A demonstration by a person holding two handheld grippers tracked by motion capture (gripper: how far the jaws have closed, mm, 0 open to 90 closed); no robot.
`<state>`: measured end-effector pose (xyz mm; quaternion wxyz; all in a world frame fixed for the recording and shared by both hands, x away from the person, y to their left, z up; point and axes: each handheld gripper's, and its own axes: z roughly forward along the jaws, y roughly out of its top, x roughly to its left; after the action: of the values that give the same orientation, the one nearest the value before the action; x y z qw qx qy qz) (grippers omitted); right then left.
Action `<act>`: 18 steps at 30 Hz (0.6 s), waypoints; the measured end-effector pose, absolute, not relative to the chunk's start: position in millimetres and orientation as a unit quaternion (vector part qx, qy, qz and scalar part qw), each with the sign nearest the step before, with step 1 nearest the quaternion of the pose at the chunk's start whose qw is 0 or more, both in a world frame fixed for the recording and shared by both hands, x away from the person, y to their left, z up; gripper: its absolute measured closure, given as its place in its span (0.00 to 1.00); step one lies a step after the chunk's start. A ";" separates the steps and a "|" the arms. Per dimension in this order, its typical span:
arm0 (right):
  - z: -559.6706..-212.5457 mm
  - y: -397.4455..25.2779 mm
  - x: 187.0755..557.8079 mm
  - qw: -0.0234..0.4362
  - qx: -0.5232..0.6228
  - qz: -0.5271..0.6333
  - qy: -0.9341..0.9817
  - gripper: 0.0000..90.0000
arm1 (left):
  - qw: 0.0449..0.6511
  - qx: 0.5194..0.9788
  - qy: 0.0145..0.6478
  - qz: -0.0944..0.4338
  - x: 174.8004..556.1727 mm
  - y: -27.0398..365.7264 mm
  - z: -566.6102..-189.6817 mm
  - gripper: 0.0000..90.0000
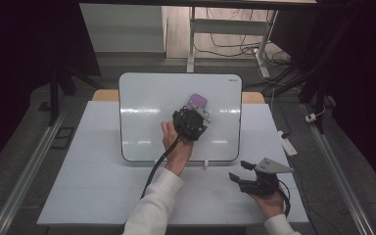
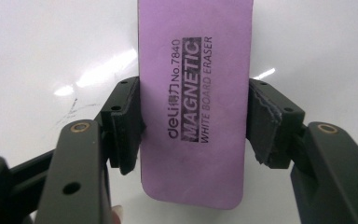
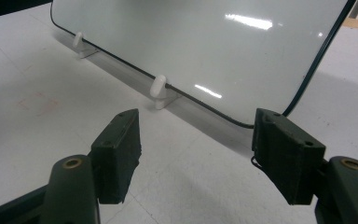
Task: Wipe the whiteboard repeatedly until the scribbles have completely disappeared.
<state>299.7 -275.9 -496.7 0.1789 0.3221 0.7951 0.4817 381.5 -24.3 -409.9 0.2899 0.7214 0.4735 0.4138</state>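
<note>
Left gripper (image 1: pixel 192 117) has its jaws clamped on the sides of the purple eraser (image 2: pixel 196 102), pressing it flat against the middle of the whiteboard (image 1: pixel 142 122), while the right gripper (image 1: pixel 245 172) hangs wide open over the near right of the table (image 1: pixel 78 196), off the board's near right corner.

1. The left gripper (image 1: pixel 194 108) is over the middle of the whiteboard (image 1: pixel 142 132), closed on a purple eraser (image 1: pixel 197 102) that sticks out past its tip.
2. The eraser lies against the board surface.
3. The right gripper (image 1: pixel 241 170) hangs over the white table (image 1: pixel 88 191), just off the board's near right corner, its 2 jaws spread with nothing between them.
</note>
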 end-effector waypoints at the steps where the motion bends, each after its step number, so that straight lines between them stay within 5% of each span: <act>1: -496.7 -276.2 299.7 0.179 0.322 0.482 0.795 0.36 | 0.293 0.721 0.474 0.411 381.8 -22.3 -409.4 0.46; 12: -497.6 -276.0 300.2 0.179 0.322 0.480 0.796 0.36 | 0.297 0.674 0.526 0.426 390.7 39.4 -393.5 0.46; 18: -497.9 -275.7 300.2 0.179 0.323 0.480 0.796 0.36 | 0.295 0.683 0.510 0.431 391.0 27.8 -396.9 0.46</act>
<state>300.2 -275.7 -497.9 0.1786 0.3225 0.7961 0.4799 391.0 27.8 -396.9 0.2950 0.6835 0.5099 0.4311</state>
